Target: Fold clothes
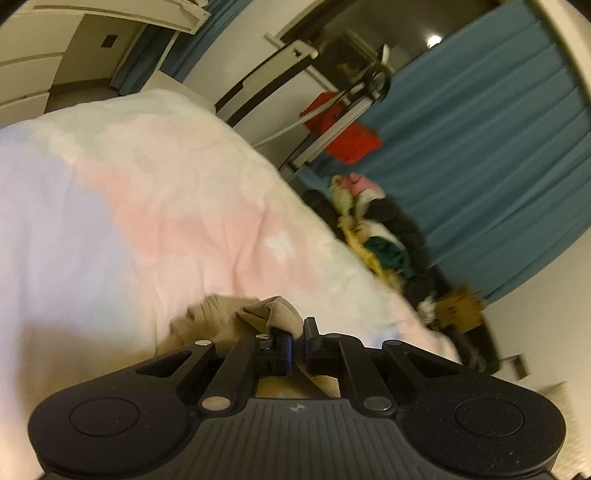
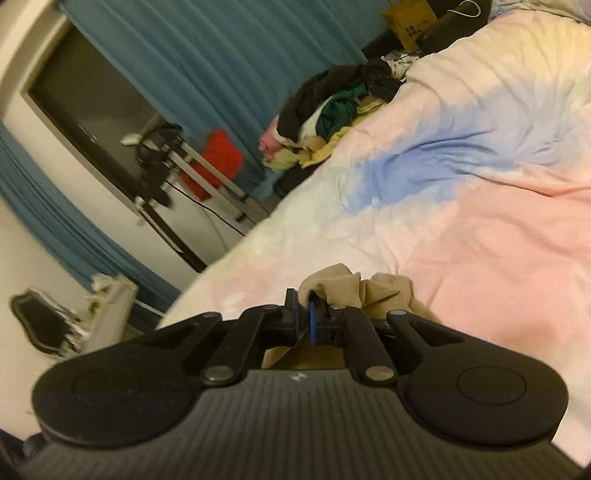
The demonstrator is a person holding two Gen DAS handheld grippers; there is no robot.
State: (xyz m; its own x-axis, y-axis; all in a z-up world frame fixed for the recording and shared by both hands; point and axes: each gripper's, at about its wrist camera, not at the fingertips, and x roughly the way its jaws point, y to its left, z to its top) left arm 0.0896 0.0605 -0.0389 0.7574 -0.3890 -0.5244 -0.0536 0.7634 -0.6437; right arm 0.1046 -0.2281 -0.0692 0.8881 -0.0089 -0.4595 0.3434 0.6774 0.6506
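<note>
A tan garment (image 1: 236,314) is bunched just above the bed's pastel duvet (image 1: 147,192). My left gripper (image 1: 298,334) is shut on a fold of it, the cloth pinched between the two black fingers. In the right wrist view the same tan garment (image 2: 362,291) is gathered at my right gripper (image 2: 303,314), which is shut on another part of it. Most of the garment hangs below the grippers and is hidden by their bodies.
A pile of mixed clothes (image 1: 373,229) lies at the far edge of the bed, also in the right wrist view (image 2: 332,110). Blue curtains (image 1: 480,147), a drying rack with a red item (image 1: 343,129), a cardboard box (image 2: 410,18) and shoes on the floor (image 2: 44,325) surround the bed.
</note>
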